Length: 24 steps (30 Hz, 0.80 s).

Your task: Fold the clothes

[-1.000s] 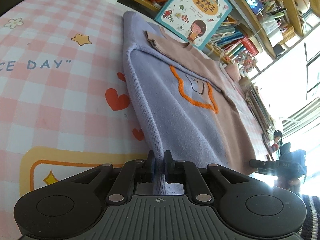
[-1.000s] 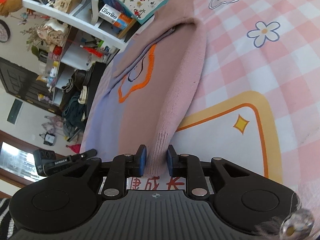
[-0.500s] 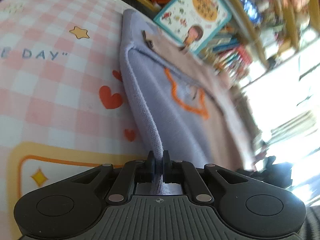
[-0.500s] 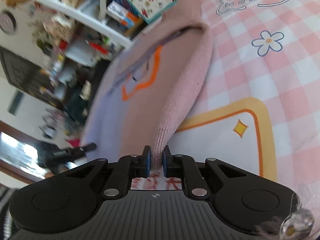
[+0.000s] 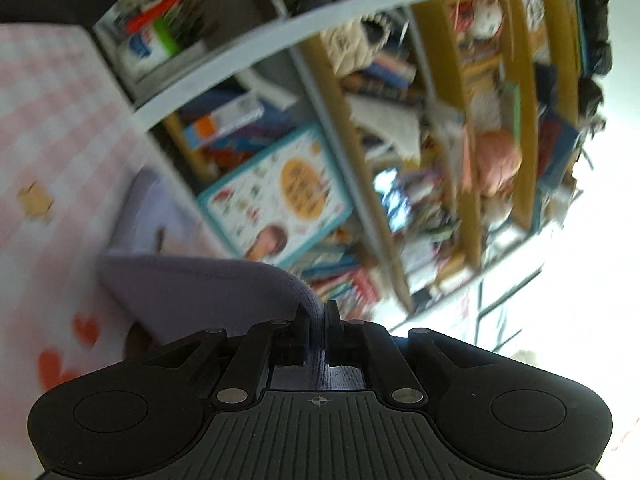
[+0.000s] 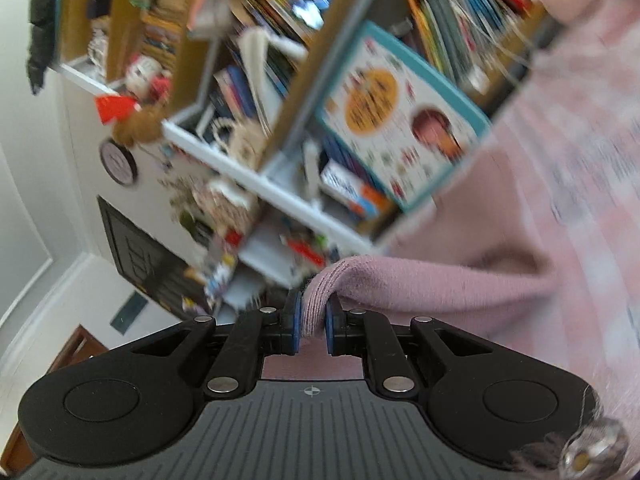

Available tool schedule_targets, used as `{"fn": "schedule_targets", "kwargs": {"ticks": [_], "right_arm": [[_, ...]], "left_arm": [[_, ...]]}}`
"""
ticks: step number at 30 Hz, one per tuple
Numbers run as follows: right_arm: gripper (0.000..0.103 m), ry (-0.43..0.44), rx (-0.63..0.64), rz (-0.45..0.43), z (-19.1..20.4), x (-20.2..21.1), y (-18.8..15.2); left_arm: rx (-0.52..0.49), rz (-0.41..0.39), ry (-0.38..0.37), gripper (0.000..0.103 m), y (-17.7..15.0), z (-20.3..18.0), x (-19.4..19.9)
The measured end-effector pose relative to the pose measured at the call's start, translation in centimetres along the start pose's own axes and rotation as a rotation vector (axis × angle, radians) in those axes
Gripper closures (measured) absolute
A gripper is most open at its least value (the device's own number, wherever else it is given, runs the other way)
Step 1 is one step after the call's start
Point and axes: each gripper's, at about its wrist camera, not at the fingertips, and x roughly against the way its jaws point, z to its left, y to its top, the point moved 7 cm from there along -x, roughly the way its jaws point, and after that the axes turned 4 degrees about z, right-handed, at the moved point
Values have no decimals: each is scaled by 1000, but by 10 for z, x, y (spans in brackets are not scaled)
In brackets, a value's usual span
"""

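Left claw: pressed together on the lilac edge of the sweater, which rises off the pink checked worktop into the pads. Right claw: pinching the pink ribbed hem of the same sweater (blue pads both touching knit). Landmark: teal-bordered picture book leaning on the bookshelf. Sweater lies just in front of the book, lilac half to its left, pink half to its right. Both views blurred.
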Motion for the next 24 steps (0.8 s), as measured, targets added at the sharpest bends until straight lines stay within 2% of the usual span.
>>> {"fn": "schedule_targets", "kwargs": {"ticks": [5, 7, 9, 16, 24], "right_arm": [[92, -24, 53, -66, 1, -28, 42], [92, -44, 56, -76, -1, -40, 54], [92, -68, 54, -93, -6, -51, 63], [92, -139, 20, -105, -36, -82, 74], [92, -246, -20, -61, -76, -113, 74]], "left_arm": [[36, -85, 9, 98, 32, 9, -15], [57, -94, 20, 98, 41, 16, -25], [37, -97, 39, 98, 47, 19, -33], [7, -80, 136, 97, 63, 44, -63], [44, -56, 219, 97, 63, 83, -85]]}}
